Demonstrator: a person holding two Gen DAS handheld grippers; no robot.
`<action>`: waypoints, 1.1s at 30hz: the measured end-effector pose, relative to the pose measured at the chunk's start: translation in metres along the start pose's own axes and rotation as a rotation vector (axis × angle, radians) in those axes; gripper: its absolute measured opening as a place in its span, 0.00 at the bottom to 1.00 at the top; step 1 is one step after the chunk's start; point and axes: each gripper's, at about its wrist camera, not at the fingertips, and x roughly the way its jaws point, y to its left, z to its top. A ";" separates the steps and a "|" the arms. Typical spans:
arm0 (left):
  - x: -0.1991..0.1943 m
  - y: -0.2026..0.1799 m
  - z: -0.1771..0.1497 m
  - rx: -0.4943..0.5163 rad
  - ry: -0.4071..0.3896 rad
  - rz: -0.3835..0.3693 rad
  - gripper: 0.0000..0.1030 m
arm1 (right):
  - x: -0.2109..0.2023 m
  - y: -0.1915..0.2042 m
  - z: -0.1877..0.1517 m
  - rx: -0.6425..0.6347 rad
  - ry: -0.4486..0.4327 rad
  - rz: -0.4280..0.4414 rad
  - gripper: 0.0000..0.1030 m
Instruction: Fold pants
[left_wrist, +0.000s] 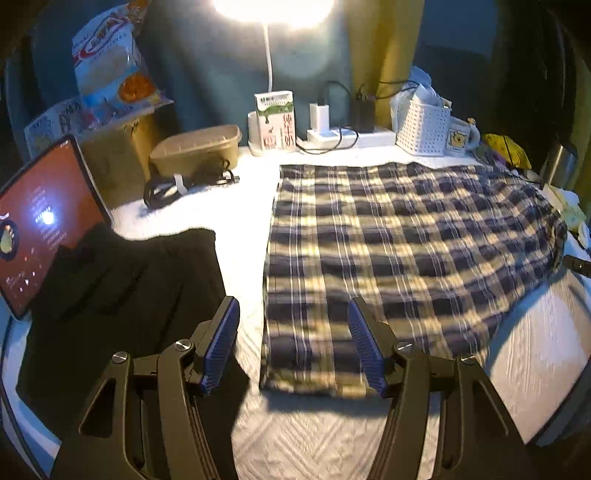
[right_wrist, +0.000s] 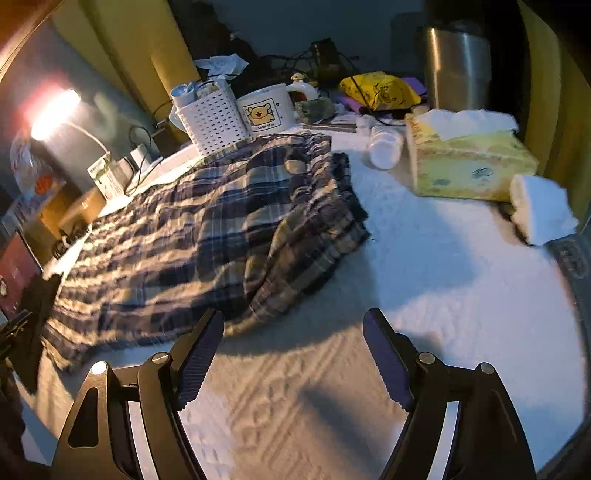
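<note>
Plaid pants (left_wrist: 399, 251) in navy and cream lie folded lengthwise on the white quilted cloth (left_wrist: 314, 435), leg hems at the left, waistband bunched at the right. In the right wrist view the pants (right_wrist: 207, 236) lie ahead and left, the gathered waistband nearest. My left gripper (left_wrist: 293, 325) is open and empty, just above the near left hem corner. My right gripper (right_wrist: 293, 343) is open and empty, over bare cloth just in front of the waistband end.
A black garment (left_wrist: 122, 295) lies left of the pants, by a propped tablet (left_wrist: 40, 221). At the back stand a lamp, milk carton (left_wrist: 275, 120), power strip, white basket (left_wrist: 423, 127) and mug (right_wrist: 264, 109). A tissue box (right_wrist: 469, 158) and steel bin (right_wrist: 456, 70) are at the right.
</note>
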 end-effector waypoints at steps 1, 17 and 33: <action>0.002 0.000 0.004 0.000 -0.003 0.002 0.59 | 0.004 0.000 0.003 0.012 0.004 0.012 0.77; 0.030 -0.007 0.031 0.011 0.022 0.012 0.59 | 0.045 -0.010 0.048 0.156 -0.050 0.141 0.77; 0.023 -0.006 0.037 -0.003 -0.013 0.017 0.59 | 0.054 -0.027 0.061 0.264 -0.075 0.172 0.12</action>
